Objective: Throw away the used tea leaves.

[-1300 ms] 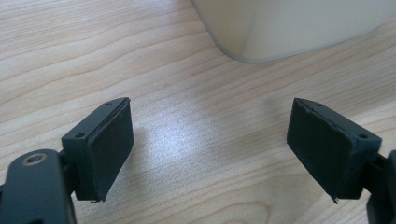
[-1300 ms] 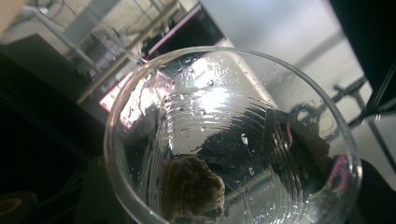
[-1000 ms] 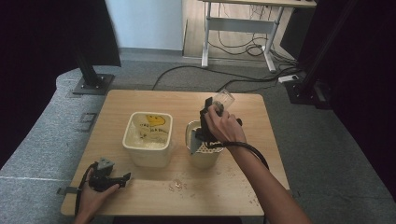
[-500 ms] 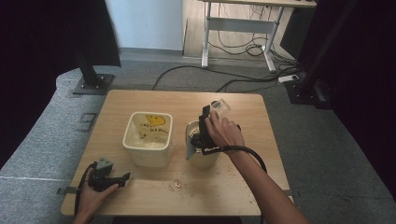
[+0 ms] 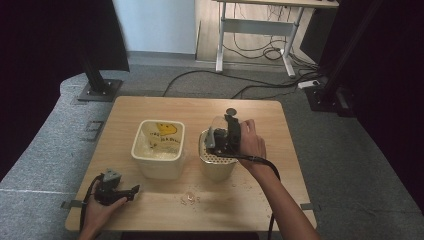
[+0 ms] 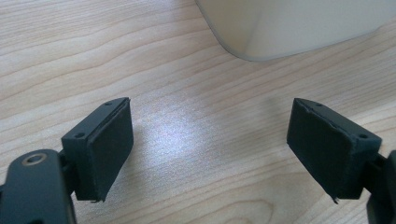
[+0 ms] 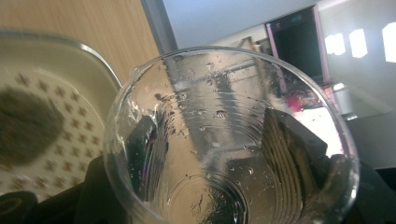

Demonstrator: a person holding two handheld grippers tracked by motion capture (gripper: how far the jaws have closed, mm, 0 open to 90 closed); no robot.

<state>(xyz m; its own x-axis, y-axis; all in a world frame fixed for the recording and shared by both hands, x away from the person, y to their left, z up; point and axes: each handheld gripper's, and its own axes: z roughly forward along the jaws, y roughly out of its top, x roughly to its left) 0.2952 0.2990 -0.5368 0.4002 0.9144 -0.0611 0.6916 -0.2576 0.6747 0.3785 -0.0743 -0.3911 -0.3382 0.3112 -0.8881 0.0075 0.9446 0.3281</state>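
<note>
In the high view, the right gripper [image 5: 223, 134] hung over the perforated cream container [image 5: 216, 164] at the table's [image 5: 280, 150] middle, clenched on a clear plastic cup [image 5: 219, 125] tipped on its side. The left gripper [image 5: 131, 190] rested near the table's front left corner, well apart from the cup, just in front of the square cream tub [image 5: 159, 150].

In the left gripper view, its jaws stood released, wide apart over bare wood, the tub's corner [image 6: 289, 28] beyond them.

In the right gripper view, the cup [image 7: 233, 140] sat between the jaws, squeezed from both sides, its wet mouth facing the camera; the container's perforated insert [image 7: 42, 130] lay at left.
</note>
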